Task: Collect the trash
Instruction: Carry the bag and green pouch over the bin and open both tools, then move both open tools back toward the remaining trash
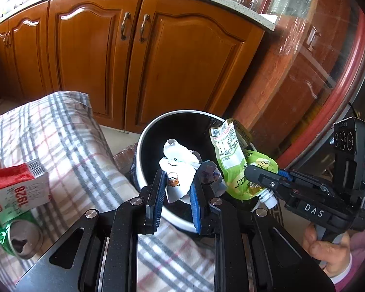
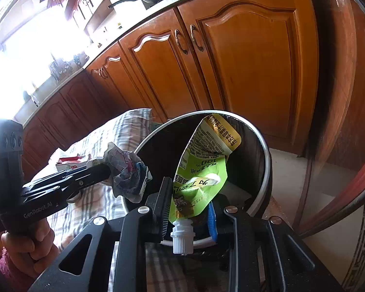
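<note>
A round black bin with a white rim (image 1: 146, 133) (image 2: 265, 146) stands on the floor beside the checked-cloth table. My left gripper (image 1: 177, 182) is shut on a crumpled white wrapper (image 1: 180, 165) with a small cartoon print, held over the bin's near rim. In the right wrist view that wrapper (image 2: 129, 172) hangs at the bin's left edge from the left gripper (image 2: 109, 170). My right gripper (image 2: 189, 194) is shut on a green drink pouch (image 2: 202, 163) with a white spout, above the bin's mouth. In the left wrist view, the pouch (image 1: 233, 160) and the right gripper (image 1: 255, 172) are at the right.
A red-and-white carton (image 1: 19, 189) and a dented green can (image 1: 22, 238) lie on the checked tablecloth (image 1: 68, 141) at the left. Wooden cabinet doors (image 1: 138, 56) stand behind the bin. A round wooden table edge (image 1: 348, 77) curves at the right. A hand (image 1: 326, 248) holds the right gripper.
</note>
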The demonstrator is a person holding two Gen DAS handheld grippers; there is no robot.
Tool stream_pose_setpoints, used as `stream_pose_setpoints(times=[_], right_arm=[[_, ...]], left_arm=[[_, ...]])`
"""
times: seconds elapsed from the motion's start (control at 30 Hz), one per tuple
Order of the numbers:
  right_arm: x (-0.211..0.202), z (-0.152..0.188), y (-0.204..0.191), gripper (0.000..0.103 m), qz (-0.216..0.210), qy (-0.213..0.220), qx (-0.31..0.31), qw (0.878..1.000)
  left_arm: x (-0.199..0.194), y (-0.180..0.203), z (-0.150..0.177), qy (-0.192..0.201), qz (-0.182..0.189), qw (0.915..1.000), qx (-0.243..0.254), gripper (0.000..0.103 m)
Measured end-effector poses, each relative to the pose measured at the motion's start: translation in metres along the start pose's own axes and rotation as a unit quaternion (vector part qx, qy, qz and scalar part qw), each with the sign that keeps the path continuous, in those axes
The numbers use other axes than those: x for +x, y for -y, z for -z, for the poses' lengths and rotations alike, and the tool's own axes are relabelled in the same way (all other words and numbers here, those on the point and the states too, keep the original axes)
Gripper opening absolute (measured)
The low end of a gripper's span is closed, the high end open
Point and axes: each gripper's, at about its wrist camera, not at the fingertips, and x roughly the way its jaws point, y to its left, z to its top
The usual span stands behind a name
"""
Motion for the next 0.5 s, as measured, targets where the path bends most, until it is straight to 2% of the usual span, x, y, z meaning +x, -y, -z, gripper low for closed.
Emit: stream_pose_setpoints(times=[0.23, 0.33, 0.4, 0.47, 0.5], right_arm=[[0.006, -0.005, 0.009, 0.027, 0.013, -0.009, -0.009, 1.0], [0.008, -0.006, 0.012, 0.031, 0.013, -0.011, -0.008, 1.0], [0.008, -0.006, 0.014, 0.041, 0.012, -0.011, -0.004, 1.0], [0.006, -0.005, 0.016, 0.056, 0.01, -0.008, 0.001, 1.0], [0.003, -0.004, 0.016, 0.057, 0.007, -0.005, 0.004, 1.0]], left_arm=[[0.014, 0.01, -0.001, -0.011, -0.005, 0.9999, 0.006, 0.021], [0.017, 0.009, -0.002, -0.017, -0.009, 0.9998, 0.0, 0.034], [0.016, 0.008, -0.001, -0.017, -0.009, 0.9998, -0.003, 0.039], [0.011, 0.006, 0.002, -0.014, -0.009, 0.9998, -0.006, 0.044], [0.008, 0.005, 0.003, -0.012, -0.009, 0.9999, -0.008, 0.046]])
